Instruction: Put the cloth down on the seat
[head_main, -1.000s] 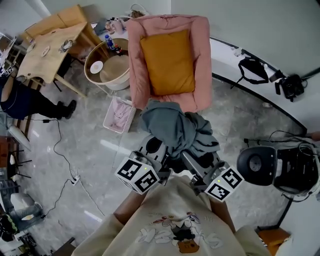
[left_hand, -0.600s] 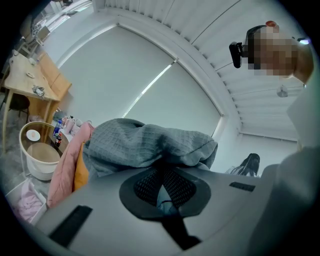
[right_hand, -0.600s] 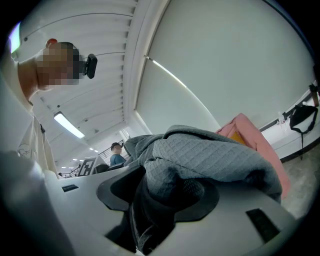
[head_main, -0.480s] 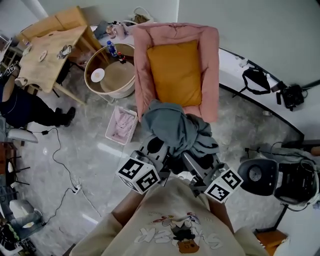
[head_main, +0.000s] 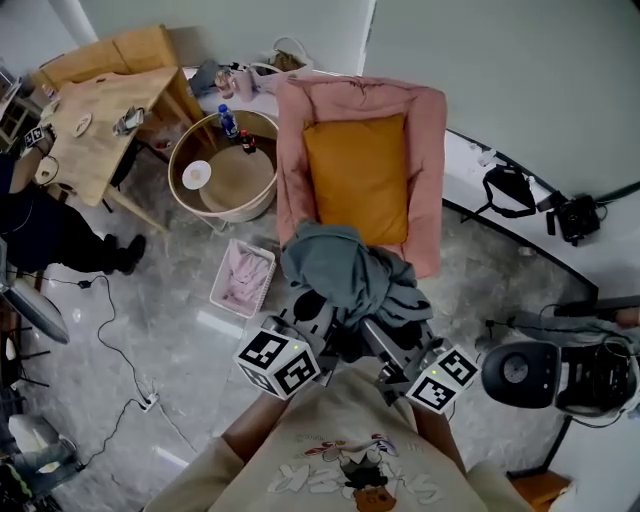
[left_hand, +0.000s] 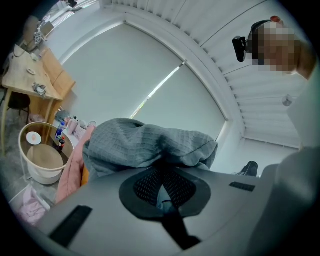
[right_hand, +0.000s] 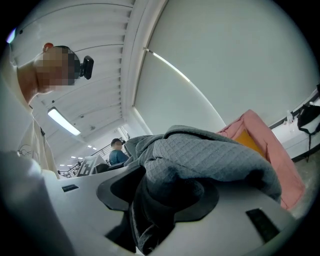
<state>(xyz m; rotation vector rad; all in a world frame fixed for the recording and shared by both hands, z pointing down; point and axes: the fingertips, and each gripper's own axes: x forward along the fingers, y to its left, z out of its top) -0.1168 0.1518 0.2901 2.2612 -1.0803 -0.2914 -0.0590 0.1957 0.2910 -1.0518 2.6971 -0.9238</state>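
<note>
A bunched grey quilted cloth (head_main: 340, 272) hangs in the air just in front of the pink armchair (head_main: 425, 170). The chair's orange seat cushion (head_main: 358, 175) is bare. My left gripper (head_main: 312, 303) holds the cloth from below on its left side, and my right gripper (head_main: 393, 322) holds its right side. In the left gripper view the cloth (left_hand: 145, 145) is heaped over the shut left gripper (left_hand: 162, 187). In the right gripper view the cloth (right_hand: 210, 155) folds down into the right gripper (right_hand: 155, 200), whose jaws clamp a thick wad. The fingertips are hidden under fabric.
Left of the armchair stands a round wooden tub (head_main: 262, 190) holding a white plate and bottles. A white basket (head_main: 243, 275) of pink fabric lies on the marble floor. A wooden table (head_main: 95, 115) and a seated person (head_main: 45, 235) are far left. A black stool (head_main: 520, 372) stands at right.
The armchair has come nearer and lower in the head view. The cloth now overlaps the seat's front edge. Both grippers keep the same hold.
</note>
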